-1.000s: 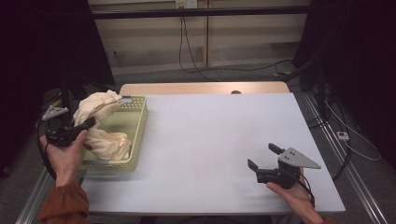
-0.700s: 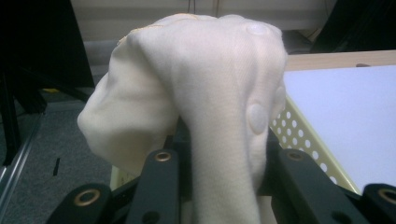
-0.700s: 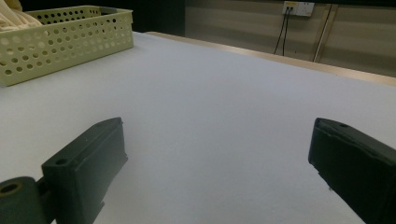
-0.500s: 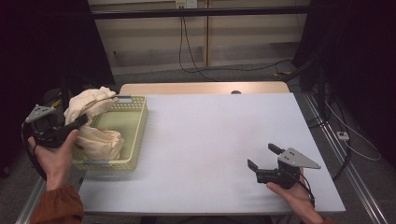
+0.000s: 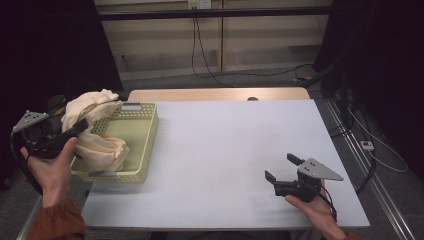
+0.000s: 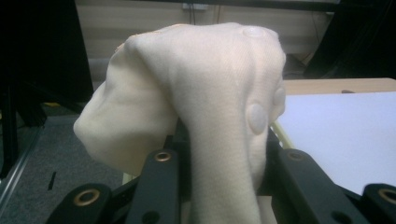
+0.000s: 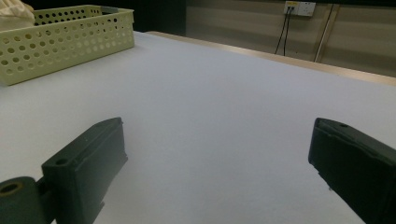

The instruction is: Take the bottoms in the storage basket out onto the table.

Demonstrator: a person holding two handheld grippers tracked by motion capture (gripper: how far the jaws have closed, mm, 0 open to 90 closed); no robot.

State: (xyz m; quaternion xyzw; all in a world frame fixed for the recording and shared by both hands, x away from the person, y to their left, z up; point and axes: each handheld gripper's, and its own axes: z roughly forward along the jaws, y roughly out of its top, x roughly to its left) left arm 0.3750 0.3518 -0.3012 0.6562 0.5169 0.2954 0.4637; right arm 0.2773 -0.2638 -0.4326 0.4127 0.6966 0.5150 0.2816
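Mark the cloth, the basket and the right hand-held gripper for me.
cloth (image 6: pixel 219 93), left gripper view, its bulging front fold
basket (image 5: pixel 148 131), high view, its right wall
right hand-held gripper (image 5: pixel 281 168), high view, between its open jaws

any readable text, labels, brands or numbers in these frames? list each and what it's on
None readable.
Basket: grey tabs on its rims, no legible print.
Cream garment held in the left hand-held gripper: buttons, no tag or print visible.
Right hand-held gripper: grey plate on top is blank.
Wall socket: too small to show any marking.
White table: no markings.
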